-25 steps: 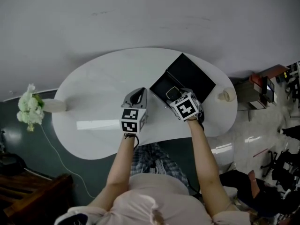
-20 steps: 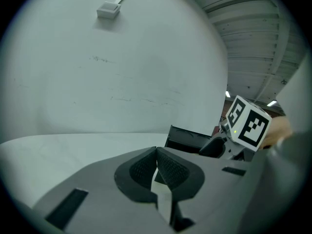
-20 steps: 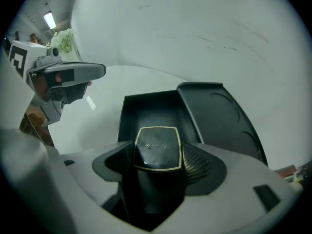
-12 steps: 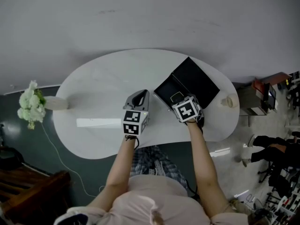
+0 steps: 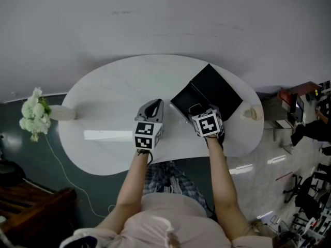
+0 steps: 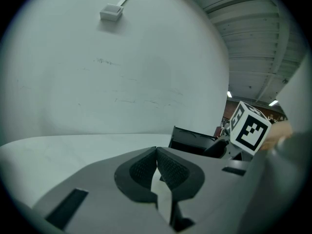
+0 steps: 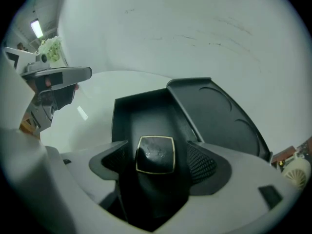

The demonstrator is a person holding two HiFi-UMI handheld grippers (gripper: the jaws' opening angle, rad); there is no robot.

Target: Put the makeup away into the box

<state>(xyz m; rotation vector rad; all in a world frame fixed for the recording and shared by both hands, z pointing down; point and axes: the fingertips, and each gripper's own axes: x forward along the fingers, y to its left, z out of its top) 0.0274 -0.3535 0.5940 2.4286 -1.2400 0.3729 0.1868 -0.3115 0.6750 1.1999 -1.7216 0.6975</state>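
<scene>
1. The compact (image 7: 155,154) is seen inside the box (image 7: 141,113), directly below the right gripper (image 7: 158,161), whose jaws are opening, with neither pad pressed on it.
2. The left gripper (image 6: 157,167) is held closed and empty, left of the box.

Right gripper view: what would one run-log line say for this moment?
right gripper: jaws opening around black compact | location: in open box | left gripper: shut, empty

I'm working over a white oval tabletop (image 5: 103,92). An open black box (image 5: 214,89) lies on it beneath my right tool (image 5: 196,109). A small cream round thing (image 5: 251,112) sits off to that tool's right. A white vase of flowers (image 5: 59,113) stands well left of my left tool (image 5: 151,105).
</scene>
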